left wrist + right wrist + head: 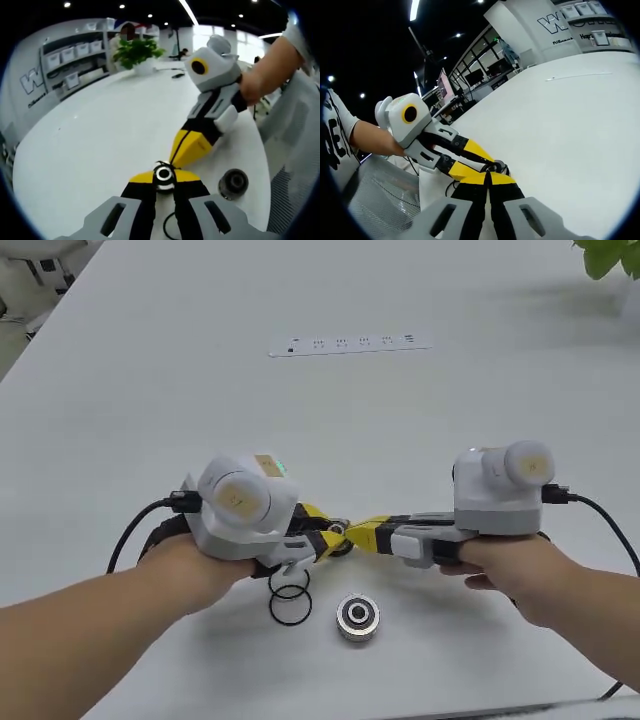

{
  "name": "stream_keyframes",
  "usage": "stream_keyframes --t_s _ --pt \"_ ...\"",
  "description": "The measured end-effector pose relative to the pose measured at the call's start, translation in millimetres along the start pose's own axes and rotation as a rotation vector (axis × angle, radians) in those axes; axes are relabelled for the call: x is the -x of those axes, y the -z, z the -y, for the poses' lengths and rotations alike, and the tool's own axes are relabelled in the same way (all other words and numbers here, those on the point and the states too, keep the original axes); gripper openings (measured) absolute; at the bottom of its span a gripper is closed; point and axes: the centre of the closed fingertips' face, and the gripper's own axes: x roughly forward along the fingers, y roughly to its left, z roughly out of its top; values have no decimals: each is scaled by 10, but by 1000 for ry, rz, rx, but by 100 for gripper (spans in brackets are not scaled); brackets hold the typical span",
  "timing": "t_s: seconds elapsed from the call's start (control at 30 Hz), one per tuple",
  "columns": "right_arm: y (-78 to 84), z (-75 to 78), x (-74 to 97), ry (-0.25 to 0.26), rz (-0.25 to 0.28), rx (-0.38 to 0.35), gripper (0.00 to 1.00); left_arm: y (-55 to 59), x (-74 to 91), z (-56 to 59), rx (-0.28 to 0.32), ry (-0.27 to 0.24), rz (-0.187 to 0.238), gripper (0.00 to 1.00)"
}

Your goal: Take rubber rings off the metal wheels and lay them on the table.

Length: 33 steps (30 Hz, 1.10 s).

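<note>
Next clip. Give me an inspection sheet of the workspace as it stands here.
Surface: white table, mostly bare.
Job's things: held wheel in the left gripper's jaws; loose wheel on the table; two rubber rings lying beside it.
Clutter: power strip at the far side.
Grippers: left gripper shut on the held wheel; right gripper shut, tips at that wheel.
Cables: black cables trail from both grippers.
Surroundings: plant, shelves with bins.

The left gripper and right gripper point at each other, tips meeting. The left jaws clamp a small wheel; the right jaws are pressed together.
</note>
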Motion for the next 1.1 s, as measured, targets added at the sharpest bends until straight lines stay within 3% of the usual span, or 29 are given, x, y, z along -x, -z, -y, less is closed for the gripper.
stream_keyframes --t_s 0.43,0.6,0.77,0.97,1.1 --pt "-35 -88 21 -43 16 -22 0 -1 3 2 -4 3 6 12" --pt "-43 -169 35 -94 18 -38 0 -1 4 -3 -5 2 13 12" --pt "-42 -124 51 -79 19 -38 0 -4 5 -7 -5 3 14 12" --pt "12 18 39 0 6 -52 0 -5 3 -4 -29 -8 4 13" --pt "29 11 41 3 3 -53 0 1 7 -11 -16 -6 4 13"
